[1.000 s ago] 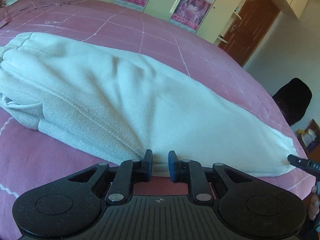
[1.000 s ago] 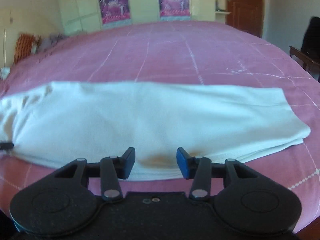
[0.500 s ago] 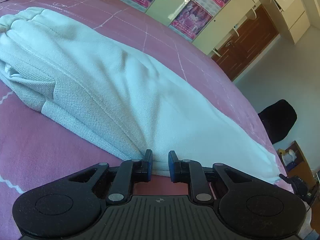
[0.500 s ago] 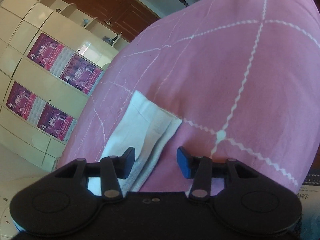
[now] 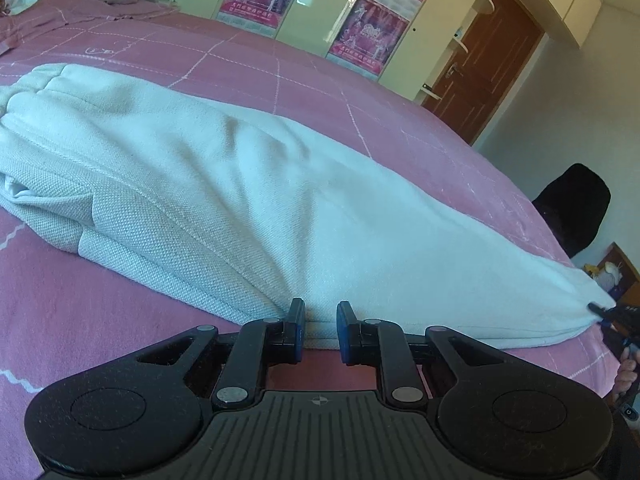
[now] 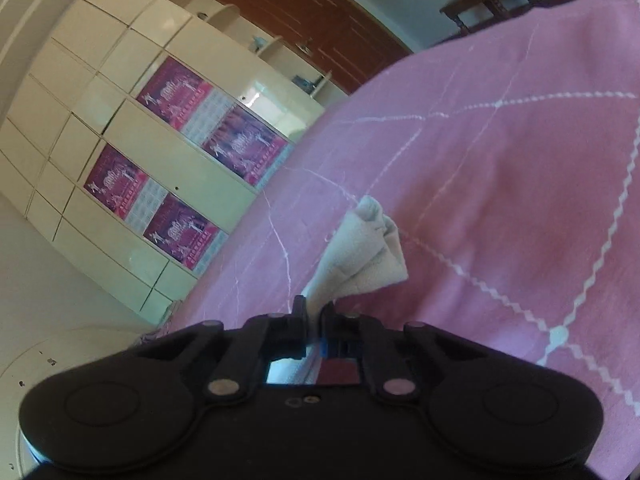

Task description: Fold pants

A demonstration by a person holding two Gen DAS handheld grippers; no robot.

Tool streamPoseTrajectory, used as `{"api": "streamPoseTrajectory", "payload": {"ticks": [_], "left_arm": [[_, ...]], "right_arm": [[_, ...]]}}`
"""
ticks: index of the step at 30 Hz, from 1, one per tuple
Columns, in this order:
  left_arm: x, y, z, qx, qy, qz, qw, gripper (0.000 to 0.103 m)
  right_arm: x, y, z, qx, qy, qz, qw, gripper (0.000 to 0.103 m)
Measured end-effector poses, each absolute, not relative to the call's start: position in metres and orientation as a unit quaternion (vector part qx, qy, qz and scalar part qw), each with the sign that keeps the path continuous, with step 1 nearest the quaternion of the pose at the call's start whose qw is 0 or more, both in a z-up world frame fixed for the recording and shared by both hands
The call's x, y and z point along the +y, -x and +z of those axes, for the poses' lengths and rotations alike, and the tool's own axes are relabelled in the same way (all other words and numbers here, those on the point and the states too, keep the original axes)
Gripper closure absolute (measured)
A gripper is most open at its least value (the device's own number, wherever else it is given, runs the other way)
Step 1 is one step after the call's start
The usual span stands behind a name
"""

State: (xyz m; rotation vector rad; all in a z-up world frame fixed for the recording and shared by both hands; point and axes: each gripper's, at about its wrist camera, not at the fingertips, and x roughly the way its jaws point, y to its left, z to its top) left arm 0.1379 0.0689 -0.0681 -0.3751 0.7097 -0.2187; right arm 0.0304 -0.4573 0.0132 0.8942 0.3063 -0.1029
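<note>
- Left wrist view: the long off-white woven cotton pants are laid folded lengthwise on the pink stitched bedspread; their near edge is pinched by the left gripper.
- Right wrist view: the hem of the pants is clamped in the right gripper, whose jaws have just been closing on the fabric.

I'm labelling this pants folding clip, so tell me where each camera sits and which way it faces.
Left wrist: on the left gripper at the long edge of the pants, looking across the bed; the right gripper shows at the cuff.
Right wrist: on the right gripper, rolled sideways, shut on the cuff.
Shared: pants, bed, wardrobe posters.
</note>
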Motion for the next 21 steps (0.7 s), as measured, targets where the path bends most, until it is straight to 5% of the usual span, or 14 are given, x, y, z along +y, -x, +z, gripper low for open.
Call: {"api": "streamPoseTrajectory", "payload": {"ticks": [2, 21], "left_arm": [[0.069, -0.139, -0.066, 0.344, 0.178, -0.108, 0.916, 0.085], [0.073, -0.130, -0.061, 0.334, 0.183, -0.107, 0.919, 0.085]], "right_arm": [[-0.464, -0.051, -0.013, 0.245, -0.439, -0.112, 0.857, 0.098], [-0.472, -0.049, -0.024, 0.234, -0.470, -0.103, 0.845, 0.098]]}}
